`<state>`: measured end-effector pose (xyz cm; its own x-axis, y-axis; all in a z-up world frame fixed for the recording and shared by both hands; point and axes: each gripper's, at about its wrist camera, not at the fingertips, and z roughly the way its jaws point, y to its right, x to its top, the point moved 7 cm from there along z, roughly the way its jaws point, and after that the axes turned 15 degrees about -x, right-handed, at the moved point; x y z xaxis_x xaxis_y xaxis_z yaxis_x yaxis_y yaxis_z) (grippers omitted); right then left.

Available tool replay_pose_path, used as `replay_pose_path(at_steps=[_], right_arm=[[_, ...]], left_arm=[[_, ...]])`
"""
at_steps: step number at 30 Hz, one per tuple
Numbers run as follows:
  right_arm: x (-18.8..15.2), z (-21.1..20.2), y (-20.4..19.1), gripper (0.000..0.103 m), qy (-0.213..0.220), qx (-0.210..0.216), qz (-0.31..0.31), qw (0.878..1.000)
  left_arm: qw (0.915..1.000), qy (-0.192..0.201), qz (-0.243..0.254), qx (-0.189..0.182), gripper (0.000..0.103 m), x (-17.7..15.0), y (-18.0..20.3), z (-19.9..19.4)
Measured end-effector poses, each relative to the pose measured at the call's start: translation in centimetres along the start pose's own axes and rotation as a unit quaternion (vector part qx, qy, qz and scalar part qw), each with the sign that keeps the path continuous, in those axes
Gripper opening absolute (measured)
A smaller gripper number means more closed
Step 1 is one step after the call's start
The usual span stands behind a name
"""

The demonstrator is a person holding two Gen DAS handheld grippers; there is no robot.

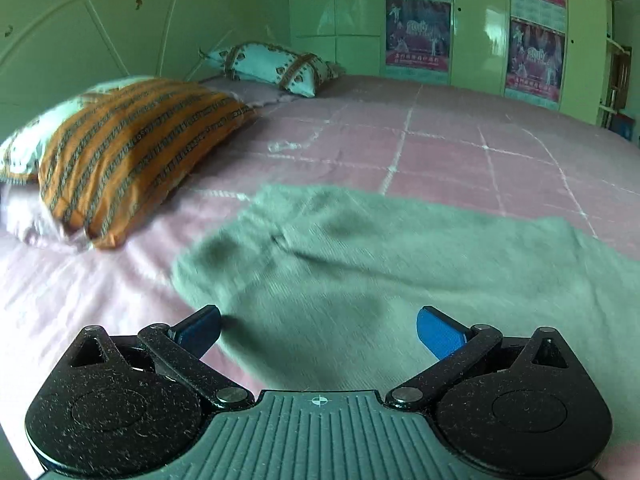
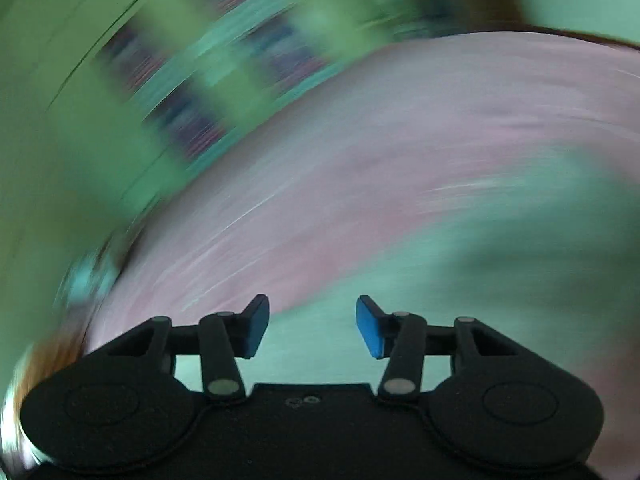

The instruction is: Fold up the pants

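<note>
- Left wrist view is showing the pants (image 1: pixel 400 256), a grey-green garment lying spread flat on the pink quilted bedspread (image 1: pixel 460 140), filling the near and right part of the picture with its far edge running across the middle.
- The left gripper (image 1: pixel 319 332) is hanging just above the near edge of the pants, its blue pads (image 1: pixel 438 332) standing wide apart with nothing between them and no cloth pinched.
- An orange striped pillow (image 1: pixel 132 152) is lying on the bedspread to the left of the pants, apart from them, and a pale patterned pillow (image 1: pixel 276 66) is sitting further back by the headboard (image 1: pixel 80 32).
- A pale green wardrobe (image 1: pixel 472 20) with pictured door panels is standing beyond the far side of the bed.
- Right wrist view is heavily smeared by blur; the right gripper (image 2: pixel 313 326) is showing its jaws partly spread, blue pads (image 2: pixel 370 328) clear of each other and gripping nothing.
- Grey-green cloth is lying beneath and to the right of this gripper with the pink bedspread beyond it, but whether the pads are touching the cloth cannot be told.
</note>
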<state>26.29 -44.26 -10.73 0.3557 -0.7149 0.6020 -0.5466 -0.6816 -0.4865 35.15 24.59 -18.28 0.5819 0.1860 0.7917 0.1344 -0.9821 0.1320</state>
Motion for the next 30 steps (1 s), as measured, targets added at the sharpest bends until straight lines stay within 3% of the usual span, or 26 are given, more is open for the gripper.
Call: replay_pose_path(at_steps=[3,6,11,14,16,19,21,23,26,28,29,30], right_arm=[[2.3,-1.8,8.9,0.037,0.012,-0.031,0.116,0.993],[2.8,-1.7,12.4,0.037,0.002,-0.016,0.174,0.985],[2.1,1.2,13.3,0.037,-0.036,-0.011,0.196,0.980],[2.5,1.5,13.0,0.032,-0.031,0.008,0.201,0.979],[2.6,1.9,12.6,0.030,-0.031,-0.004,0.186,0.982],[1.9,2.4,13.1,0.020,-0.042,-0.002,0.186,0.982],[1.8,1.9,13.0,0.023,-0.049,0.012,0.176,0.983],[2.0,1.8,13.4,0.025,-0.060,0.022,0.186,0.980],[2.3,1.7,12.9,0.038,-0.071,0.040,0.177,0.981],[2.2,1.5,12.1,0.030,-0.078,0.045,0.157,0.983],[2.0,1.4,11.9,0.002,-0.081,0.047,0.150,0.984],[1.9,1.3,11.8,0.001,-0.077,0.038,0.142,0.986]], left_arm=[[0.9997,-0.007,-0.019,-0.013,0.103,-1.5,1.5,-0.5],[0.9994,-0.033,-0.009,-0.008,0.103,-2.9,2.8,0.2],[0.9954,-0.043,-0.085,-0.012,0.103,-4.1,2.2,0.1],[0.9965,-0.033,-0.076,-0.006,0.103,-3.5,3.4,-1.2],[0.9975,-0.026,-0.064,-0.015,0.103,-3.5,4.7,-1.7],[0.9973,-0.051,-0.048,-0.019,0.103,-4.1,6.3,-1.0],[0.9953,-0.078,-0.054,-0.023,0.103,-5.1,6.6,-0.1],[0.9962,-0.063,-0.057,-0.018,0.103,-5.4,6.8,-0.2],[0.9964,-0.060,-0.059,-0.012,0.103,-5.7,7.2,-0.5],[0.9963,-0.060,-0.060,-0.011,0.103,-5.5,7.3,-0.7],[0.9965,-0.057,-0.060,-0.010,0.103,-5.4,7.3,-0.9],[0.9969,-0.049,-0.061,-0.010,0.103,-5.3,7.4,-1.2]])
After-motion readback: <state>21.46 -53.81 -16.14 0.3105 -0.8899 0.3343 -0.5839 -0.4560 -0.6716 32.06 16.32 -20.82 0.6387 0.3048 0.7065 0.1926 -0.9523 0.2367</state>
